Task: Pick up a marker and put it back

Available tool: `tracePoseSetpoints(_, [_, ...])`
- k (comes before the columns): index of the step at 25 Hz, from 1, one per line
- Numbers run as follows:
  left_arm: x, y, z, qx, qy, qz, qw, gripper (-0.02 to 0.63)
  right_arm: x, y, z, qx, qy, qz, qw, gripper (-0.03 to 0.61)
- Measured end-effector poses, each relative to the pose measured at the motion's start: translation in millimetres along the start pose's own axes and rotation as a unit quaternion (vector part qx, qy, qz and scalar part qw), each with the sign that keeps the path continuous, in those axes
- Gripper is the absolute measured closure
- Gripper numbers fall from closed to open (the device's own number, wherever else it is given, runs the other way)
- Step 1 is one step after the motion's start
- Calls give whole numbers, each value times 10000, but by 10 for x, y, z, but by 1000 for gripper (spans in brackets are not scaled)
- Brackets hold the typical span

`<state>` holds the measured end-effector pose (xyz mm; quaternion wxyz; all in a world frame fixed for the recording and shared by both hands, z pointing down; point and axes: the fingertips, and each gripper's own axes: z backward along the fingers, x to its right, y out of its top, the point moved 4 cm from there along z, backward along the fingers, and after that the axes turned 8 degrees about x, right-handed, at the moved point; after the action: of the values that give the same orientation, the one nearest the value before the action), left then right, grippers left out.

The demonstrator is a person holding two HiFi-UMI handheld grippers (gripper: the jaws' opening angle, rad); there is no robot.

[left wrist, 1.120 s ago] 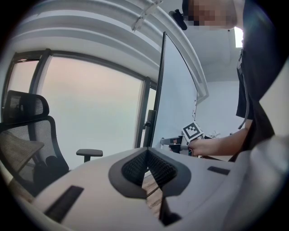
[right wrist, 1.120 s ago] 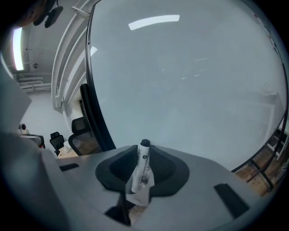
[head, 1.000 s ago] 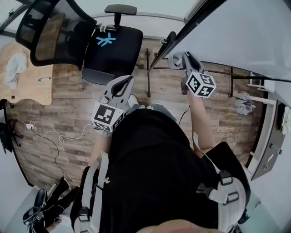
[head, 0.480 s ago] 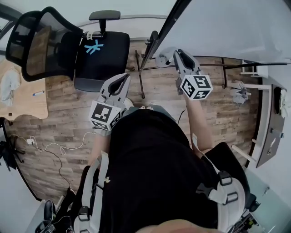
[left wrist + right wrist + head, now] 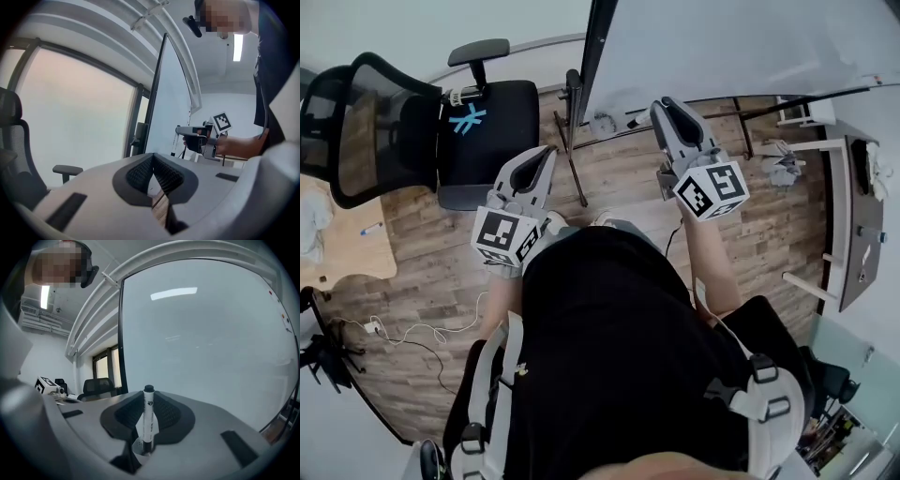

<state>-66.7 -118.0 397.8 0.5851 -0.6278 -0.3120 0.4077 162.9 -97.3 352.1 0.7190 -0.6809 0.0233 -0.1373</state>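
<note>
1. Count: one marker (image 5: 148, 420), one whiteboard (image 5: 211, 348).
2. Right gripper (image 5: 667, 112): jaws clamped on the marker, which stands upright; gripper faces the whiteboard.
3. Left gripper (image 5: 542, 161): jaws together, nothing between them; held forward.

The room is bright and evenly lit. A ceiling strip light (image 5: 238, 47) glows overhead, and its glare streaks the whiteboard (image 5: 173, 294). The window (image 5: 79, 117) washes out to pale pink. Both gripper views bend hard at the edges, with dark corners. Close to the lens the left gripper (image 5: 153, 161) blurs, while the marker (image 5: 148, 420) looks fairly sharp.
</note>
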Motion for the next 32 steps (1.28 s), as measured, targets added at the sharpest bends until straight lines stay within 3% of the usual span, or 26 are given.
tracePoseSetpoints(12, [247,133,-455,128,-716,-44,9973,607,107,443,577,221,-398,362,9983,506])
tracePoseSetpoints(32, [606,151,-883,102,-1341,-53,9909,607,298,532,1385,217,-1122,493,9922,506])
